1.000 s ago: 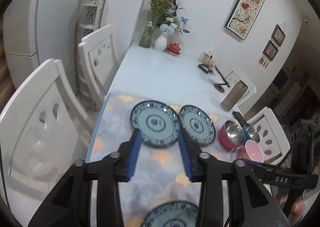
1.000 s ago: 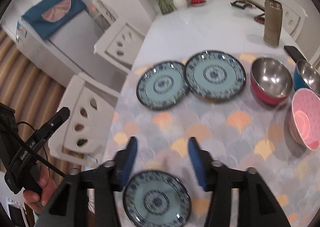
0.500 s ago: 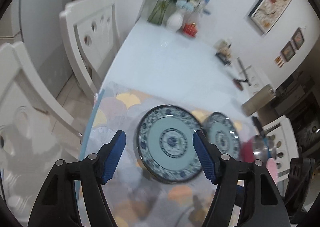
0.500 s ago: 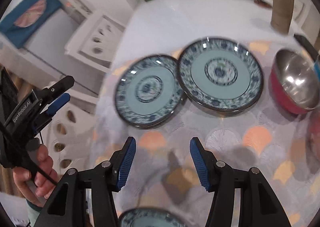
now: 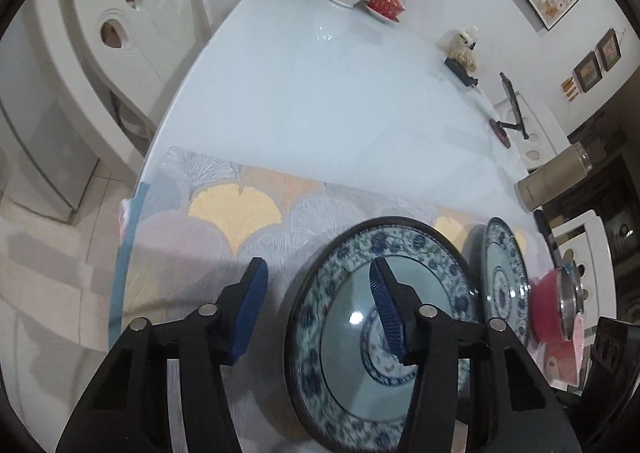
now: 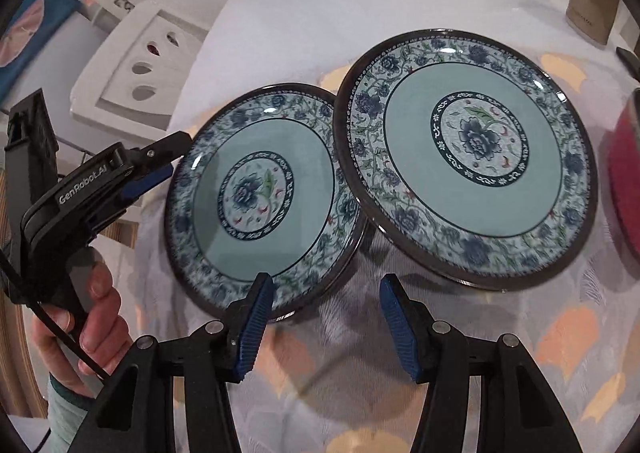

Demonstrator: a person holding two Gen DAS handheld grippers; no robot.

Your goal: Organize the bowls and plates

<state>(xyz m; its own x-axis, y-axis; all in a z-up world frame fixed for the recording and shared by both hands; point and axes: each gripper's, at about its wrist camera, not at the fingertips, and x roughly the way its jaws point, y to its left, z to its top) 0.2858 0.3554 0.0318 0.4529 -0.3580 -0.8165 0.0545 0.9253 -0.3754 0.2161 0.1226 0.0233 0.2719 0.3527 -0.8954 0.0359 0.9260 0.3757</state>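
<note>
Lying side by side and unstacked on the patterned mat at the middle of the right wrist view, the smaller plate (image 6: 262,193) and larger plate (image 6: 468,157) suggest sorting has barely begun, the left tool (image 5: 316,311), marked "GenRobot.AI", closing astride the smaller plate's rim without gripping, the right tool (image 6: 326,327) open and empty.

Even indoor light from above; white glare spots on the plate (image 5: 384,325), soft shadows under it, slight blur (strong fisheye bending at edges).
</note>
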